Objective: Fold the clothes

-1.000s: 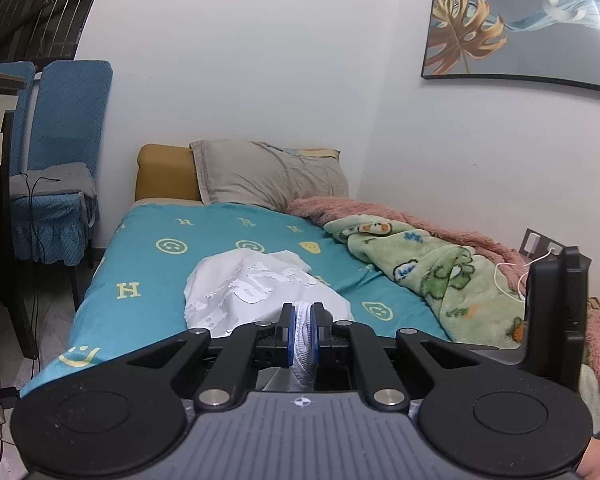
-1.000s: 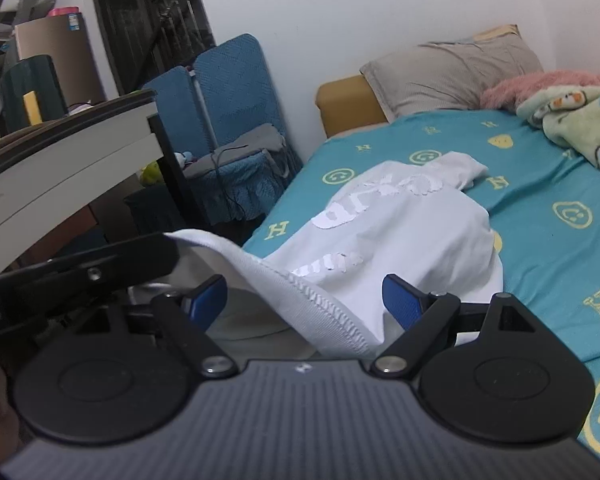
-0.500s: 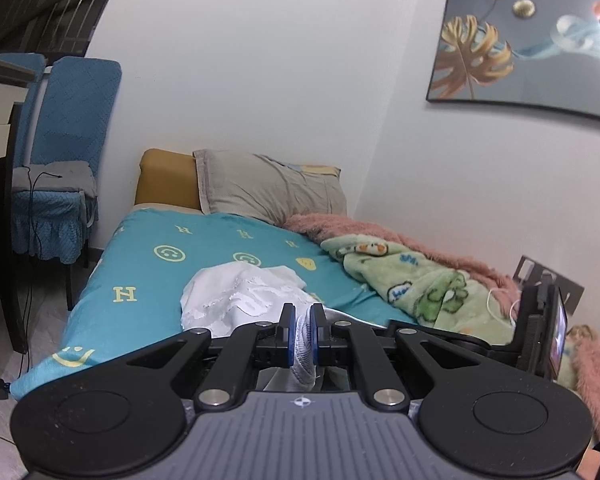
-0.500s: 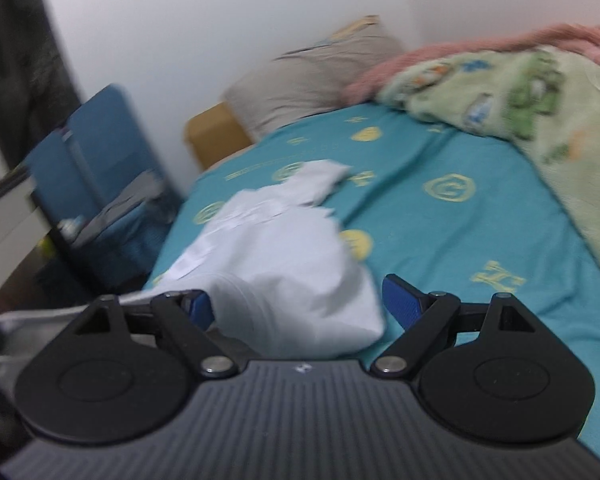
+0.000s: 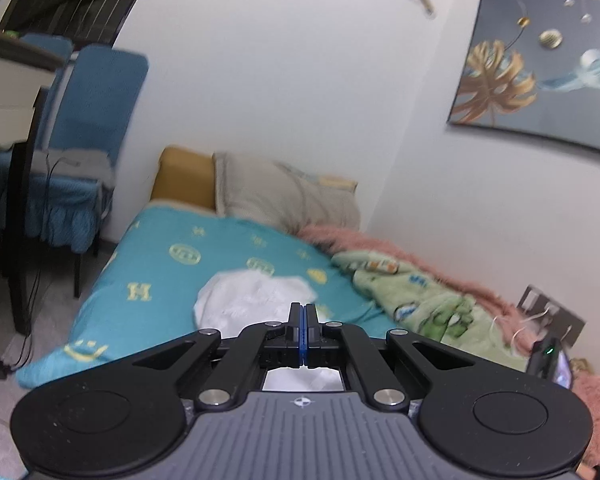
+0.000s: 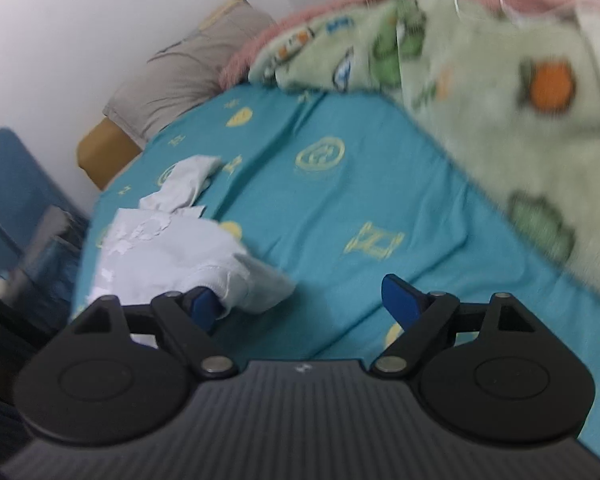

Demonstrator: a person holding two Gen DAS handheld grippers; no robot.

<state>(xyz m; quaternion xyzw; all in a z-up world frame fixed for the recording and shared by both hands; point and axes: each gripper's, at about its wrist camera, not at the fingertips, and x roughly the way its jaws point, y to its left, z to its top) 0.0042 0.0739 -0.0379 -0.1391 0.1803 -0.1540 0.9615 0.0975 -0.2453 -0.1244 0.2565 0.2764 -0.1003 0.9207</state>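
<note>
A crumpled white garment (image 5: 256,300) with a white print lies on the teal bed sheet (image 5: 148,264). My left gripper (image 5: 304,336) is shut, its blue pads pressed together. White fabric shows just beneath them, so it seems to pinch a thin edge of the garment. In the right wrist view the garment (image 6: 168,248) lies at the left. A folded corner of it touches the left pad of my right gripper (image 6: 300,304). That gripper is open over the sheet (image 6: 332,208) and holds nothing.
A green cartoon blanket (image 6: 500,92) and a pink fluffy blanket (image 5: 400,252) cover the bed's right side. Grey pillows (image 5: 284,196) lie at the head. Blue covered chairs (image 5: 84,128) and a dark table stand left of the bed. A charger cable hangs at the wall socket (image 5: 548,312).
My right gripper has swung right, away from the garment's hem that lay across its jaws. My left gripper has lifted and tilted upward, staying shut. The garment has bunched up.
</note>
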